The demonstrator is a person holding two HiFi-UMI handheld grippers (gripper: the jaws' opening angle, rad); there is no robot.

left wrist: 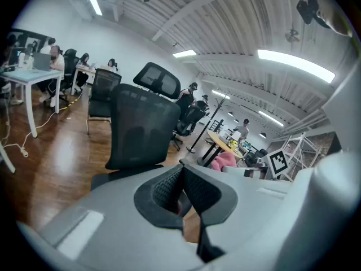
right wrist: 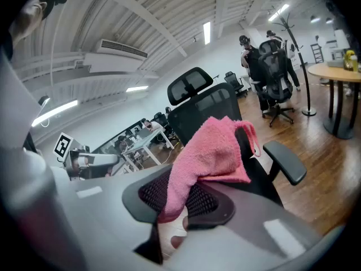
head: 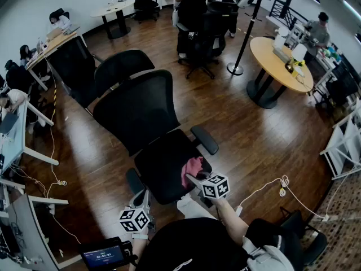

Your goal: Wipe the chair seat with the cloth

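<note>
A black mesh office chair stands in front of me, its seat (head: pixel 161 171) just below its backrest (head: pixel 138 109). My right gripper (head: pixel 193 179) is shut on a pink cloth (head: pixel 192 166), which hangs over the seat's right side. In the right gripper view the cloth (right wrist: pixel 211 151) drapes up out of the closed jaws of the right gripper (right wrist: pixel 175 202). My left gripper (head: pixel 142 197) is at the seat's front left corner. In its own view the left gripper (left wrist: pixel 181 193) is shut, its pads meeting on nothing. The cloth (left wrist: pixel 224 160) shows there too, beyond the jaws.
A second black chair (head: pixel 121 66) stands close behind the first. A coat stand (head: pixel 242 38) and a round wooden table (head: pixel 279 64) are at the right. Desks with seated people (head: pixel 17 100) line the left. A white cable (head: pixel 265 186) lies on the wood floor.
</note>
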